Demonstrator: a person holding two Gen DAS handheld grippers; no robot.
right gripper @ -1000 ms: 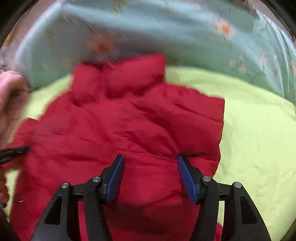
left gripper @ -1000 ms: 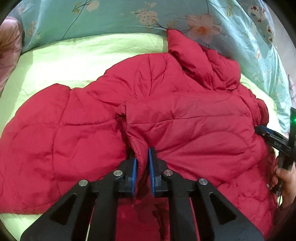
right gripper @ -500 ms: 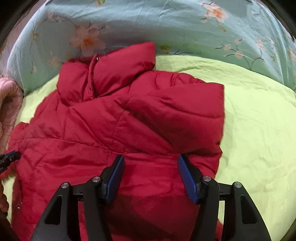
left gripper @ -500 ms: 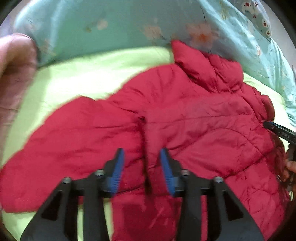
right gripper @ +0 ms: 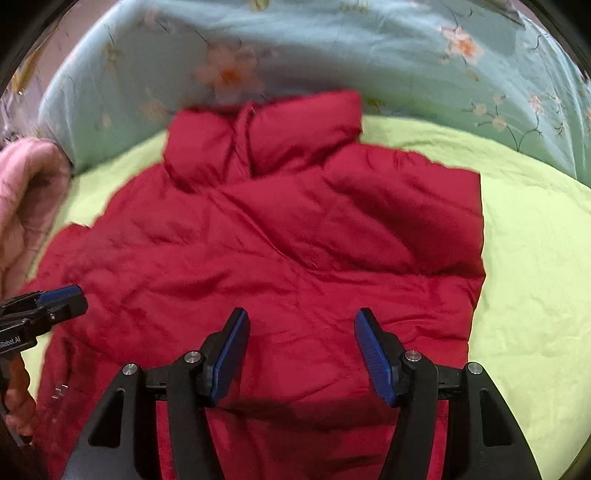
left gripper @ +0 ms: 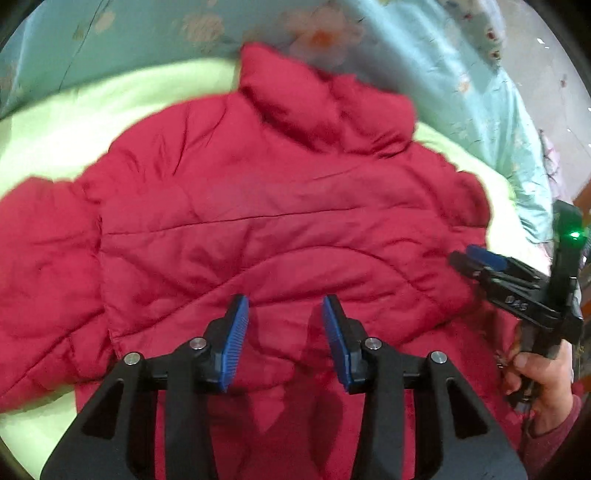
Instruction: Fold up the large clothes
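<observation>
A red puffer jacket (left gripper: 277,206) (right gripper: 277,258) lies spread on a light green sheet, collar toward the far side. One sleeve panel (right gripper: 406,206) lies folded across its body, and the other sleeve (left gripper: 44,258) spreads out to the left. My left gripper (left gripper: 284,306) hovers over the jacket's lower middle. Its jaws stand apart and are closing a little, with only the jacket's surface below them and nothing pinched. It also shows as the left gripper (right gripper: 55,299) at the jacket's left edge. My right gripper (right gripper: 299,319) is open over the lower hem area, holding nothing; the same right gripper (left gripper: 476,258) appears at the jacket's right side.
The green sheet (right gripper: 535,277) (left gripper: 74,122) surrounds the jacket. A pale blue floral quilt (right gripper: 332,48) (left gripper: 147,33) is bunched along the far side. A pink garment (right gripper: 26,192) lies at the far left. A person's hand (left gripper: 543,373) grips the right tool's handle.
My left gripper has let go of the jacket fold it pinched, its jaws have spread, and it has shifted right over the body. The right gripper's view has shifted slightly.
</observation>
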